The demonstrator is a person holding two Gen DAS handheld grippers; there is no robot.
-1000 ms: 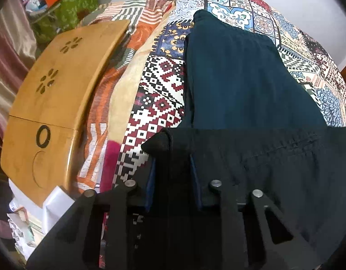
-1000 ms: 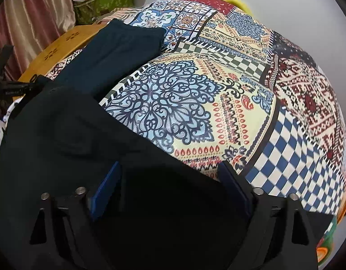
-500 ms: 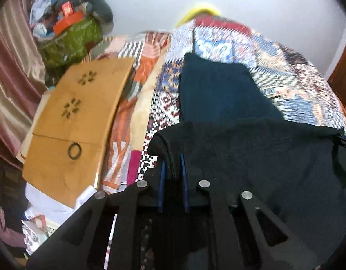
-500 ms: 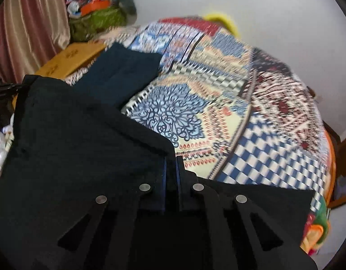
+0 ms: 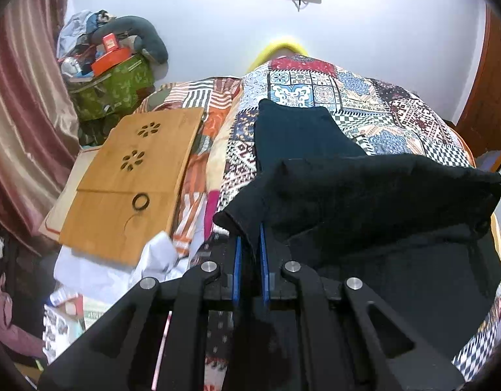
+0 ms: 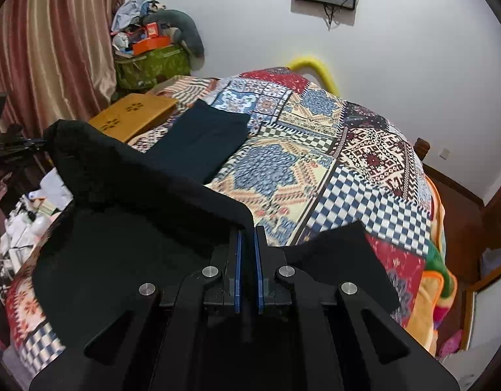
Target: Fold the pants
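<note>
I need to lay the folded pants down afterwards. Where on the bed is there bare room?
Bare quilt lies right of the flat dark garment, toward the wall and the yellow rail. The other side is crowded: a wooden lap tray borders that garment, with piled clutter beyond. Both grippers hold the black pants over the near edge.

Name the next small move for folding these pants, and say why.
Probably carry the lifted edge forward toward the far end. Both the left gripper and right gripper are shut on the black pants, whose near end hangs raised above the quilt.
</note>
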